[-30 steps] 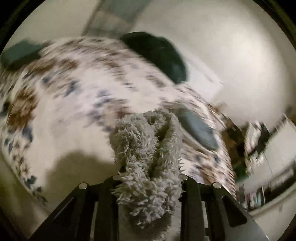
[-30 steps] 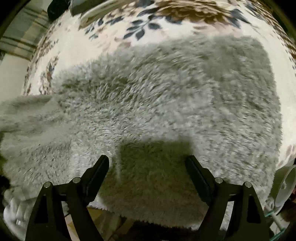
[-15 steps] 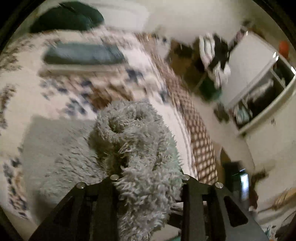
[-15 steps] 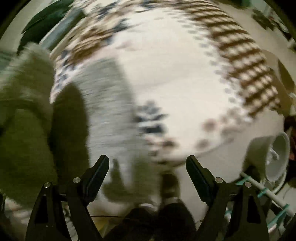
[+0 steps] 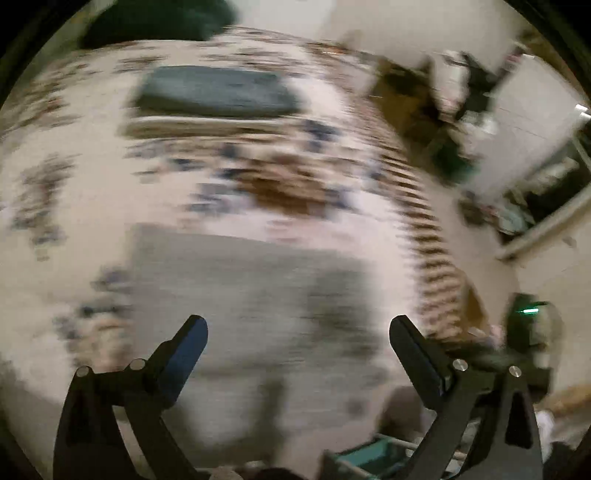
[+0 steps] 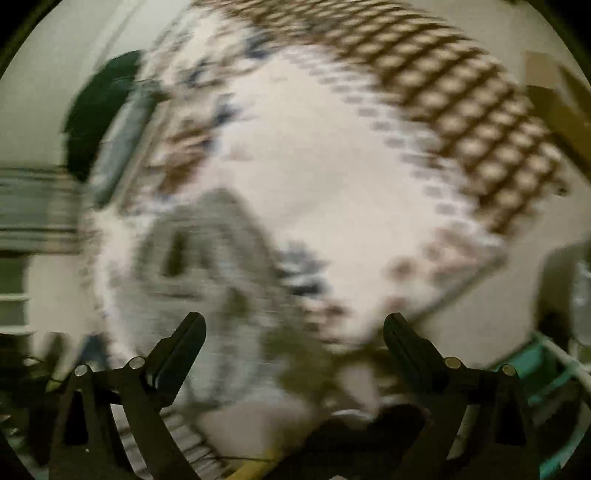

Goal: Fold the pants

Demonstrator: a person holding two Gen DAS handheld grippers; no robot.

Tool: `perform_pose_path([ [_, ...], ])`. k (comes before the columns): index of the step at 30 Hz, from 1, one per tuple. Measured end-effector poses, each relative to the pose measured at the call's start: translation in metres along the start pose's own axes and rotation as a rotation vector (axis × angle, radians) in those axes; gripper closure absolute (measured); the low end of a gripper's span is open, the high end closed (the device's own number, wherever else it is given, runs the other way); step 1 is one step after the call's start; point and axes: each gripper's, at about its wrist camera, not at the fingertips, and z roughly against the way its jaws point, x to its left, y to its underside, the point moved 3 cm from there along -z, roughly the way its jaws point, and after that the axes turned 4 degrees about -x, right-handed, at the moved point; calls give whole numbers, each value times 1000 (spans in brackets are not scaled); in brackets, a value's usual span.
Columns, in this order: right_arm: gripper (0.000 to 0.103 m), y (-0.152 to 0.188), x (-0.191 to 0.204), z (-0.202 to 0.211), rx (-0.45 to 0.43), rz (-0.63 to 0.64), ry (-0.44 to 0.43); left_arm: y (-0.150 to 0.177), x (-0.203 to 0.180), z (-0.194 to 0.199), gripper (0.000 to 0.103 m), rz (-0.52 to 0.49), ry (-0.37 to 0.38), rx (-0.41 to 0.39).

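**Both tools empty above the grey pants on the bed**

Floral bedding (image 5: 92,206) fills both views, and everything is heavily smeared by motion. Nearest the left wrist camera, the left tool (image 5: 298,332) is seen with its fingers spread wide and nothing between them. Just beyond it, the grey fleece pants (image 5: 251,280) lie flat on the bed as a roughly rectangular block; how many layers it has cannot be told through the blur. Farther off, a dark folded item (image 5: 214,90) rests on the bedding near a dark pillow (image 5: 159,18), well apart from the pants.

In the right wrist view, the right tool (image 6: 294,328) is likewise spread and empty. The pants (image 6: 207,266) appear just ahead of its left finger as a grey mound, with the bedding's checked border (image 6: 480,122) far beyond.

The step in hand is judged to be the pause between folds, with a fold laid down and the cloth let go. A fresh grip on one short edge of the block would be called for next, so that it can be carried over onto the opposite edge. Since fleece is thick and springy, a deep pinch through all layers would be needed, or the upper layer may slide.
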Motion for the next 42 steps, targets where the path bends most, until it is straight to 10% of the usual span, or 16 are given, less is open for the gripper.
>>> perform_pose_path([
  [7,7,-13,75,-75,136,143,-161,-5,110,-43,2,97,-192,77],
  [8,14,-12,78,-88,191,139,-159,-6,111,-50,2,93,-191,85],
  [10,72,-12,77,-91,168,123,-130,-10,110,-66,2,80,-182,101],
  [15,74,-27,31,-45,30,49,-1,-20,96,-102,0,78,-95,138],
  [18,60,-27,-1,-53,93,36,127,-21,78,-122,0,67,-44,186],
  [22,26,-23,-6,-34,109,-40,7,-20,61,-123,0,27,-59,198],
  [27,19,9,-14,-38,176,-114,-97,-18,64,-118,0,38,-55,186],
  [29,51,24,-30,-58,201,-172,-121,-18,65,-118,0,41,-59,183],
  [30,87,31,-35,-62,202,-200,-122,-18,66,-117,0,42,-59,183],
  [35,88,54,-48,-35,166,-144,41,-19,63,-117,0,41,-30,186],
  [39,56,58,-57,-58,322,-119,124,-21,52,-110,0,17,-1,191],
  [42,41,34,-20,-25,247,33,113,-27,53,-90,0,24,30,165],
])
